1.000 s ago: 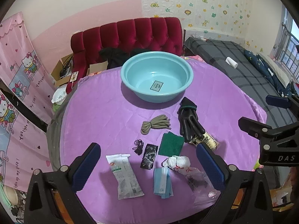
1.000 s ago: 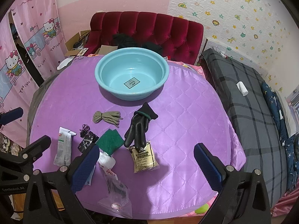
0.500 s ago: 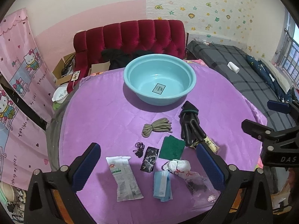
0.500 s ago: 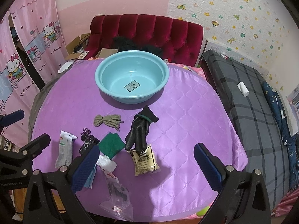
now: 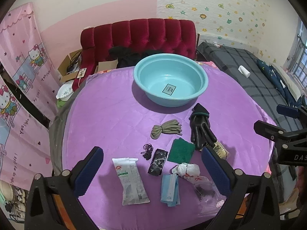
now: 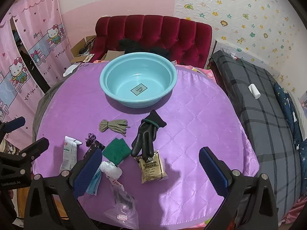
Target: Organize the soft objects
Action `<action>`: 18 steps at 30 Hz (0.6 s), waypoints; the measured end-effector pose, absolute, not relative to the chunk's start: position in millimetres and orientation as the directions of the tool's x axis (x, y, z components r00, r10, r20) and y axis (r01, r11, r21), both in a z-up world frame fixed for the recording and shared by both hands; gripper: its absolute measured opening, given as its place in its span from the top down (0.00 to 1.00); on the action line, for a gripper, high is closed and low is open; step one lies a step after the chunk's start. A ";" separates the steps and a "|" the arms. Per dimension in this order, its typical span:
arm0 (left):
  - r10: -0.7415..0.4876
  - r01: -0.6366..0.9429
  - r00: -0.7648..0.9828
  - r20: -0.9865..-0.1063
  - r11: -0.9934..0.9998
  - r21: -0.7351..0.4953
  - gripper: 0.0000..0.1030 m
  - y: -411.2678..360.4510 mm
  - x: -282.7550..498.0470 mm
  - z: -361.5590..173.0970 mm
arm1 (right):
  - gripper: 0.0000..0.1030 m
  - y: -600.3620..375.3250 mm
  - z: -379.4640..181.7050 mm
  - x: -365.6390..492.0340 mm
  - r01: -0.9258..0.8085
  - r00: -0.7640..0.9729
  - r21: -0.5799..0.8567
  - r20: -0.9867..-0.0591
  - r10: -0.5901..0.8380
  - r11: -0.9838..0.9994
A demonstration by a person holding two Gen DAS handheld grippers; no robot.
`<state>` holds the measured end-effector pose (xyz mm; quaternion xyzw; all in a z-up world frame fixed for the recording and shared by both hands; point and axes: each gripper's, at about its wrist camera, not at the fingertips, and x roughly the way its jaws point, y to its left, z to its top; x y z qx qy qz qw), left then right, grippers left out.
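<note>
Both grippers, left gripper [image 5: 151, 169] and right gripper [image 6: 150, 170], hung released, holding nothing. Black glove [image 6: 146, 135] looked limp, light; cuff seemed best hold. Basin [image 6: 138, 80] empty.

One teal basin [image 5: 170, 82] on the purple table [image 5: 107, 118]. One black glove [image 5: 200, 128], one coil of tan cord [image 5: 166, 129], one green scouring pad [image 5: 180, 150]. One small black cord tangle [image 5: 147, 150], one black sachet [image 5: 158, 162], one white-green packet [image 5: 131, 180], one beige packet [image 6: 152, 167]. One blue face mask [image 5: 169, 189], one knotted white bag [image 5: 187, 169], one clear zip bag [image 6: 122, 205].
</note>
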<state>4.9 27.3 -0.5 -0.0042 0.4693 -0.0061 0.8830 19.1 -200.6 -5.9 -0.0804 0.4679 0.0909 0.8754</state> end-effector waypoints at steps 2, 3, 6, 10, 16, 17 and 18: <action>-0.011 -0.001 0.560 -0.828 1.000 -0.014 0.00 30.2 4.2 -1.9 | 0.00 -201.8 -7.3 20.0 -0.241 0.545 -0.054 -0.834 0.089 0.969; -0.009 -0.003 0.559 -0.829 1.000 -0.013 0.00 31.5 3.8 -2.8 | 0.00 -202.3 -9.4 21.1 -0.245 0.541 -0.056 -0.836 0.088 0.968; -0.006 -0.012 0.554 -0.833 1.000 -0.015 0.00 37.6 2.9 -6.6 | 0.00 -203.5 -14.8 25.2 -0.255 0.528 -0.056 -0.845 0.090 0.965; -0.002 -0.034 0.542 -0.840 0.999 -0.024 0.00 47.0 0.9 -16.2 | 0.00 -208.1 -24.0 29.9 -0.266 0.520 -0.046 -0.848 0.103 0.963; 0.035 -0.079 0.493 -0.869 0.997 -0.005 0.00 65.4 -6.6 -53.1 | 0.00 -212.6 -54.7 37.0 -0.300 0.489 -0.057 -0.866 0.102 0.952; 0.045 -0.091 0.480 -0.876 0.996 0.001 0.00 69.1 -8.4 -62.4 | 0.00 -213.7 -62.8 39.1 -0.303 0.476 -0.055 -0.874 0.101 0.951; 0.043 -0.095 0.475 -0.879 0.995 -0.003 0.00 71.7 -9.3 -68.4 | 0.00 -215.1 -68.7 40.7 -0.304 0.467 -0.045 -0.878 0.108 0.951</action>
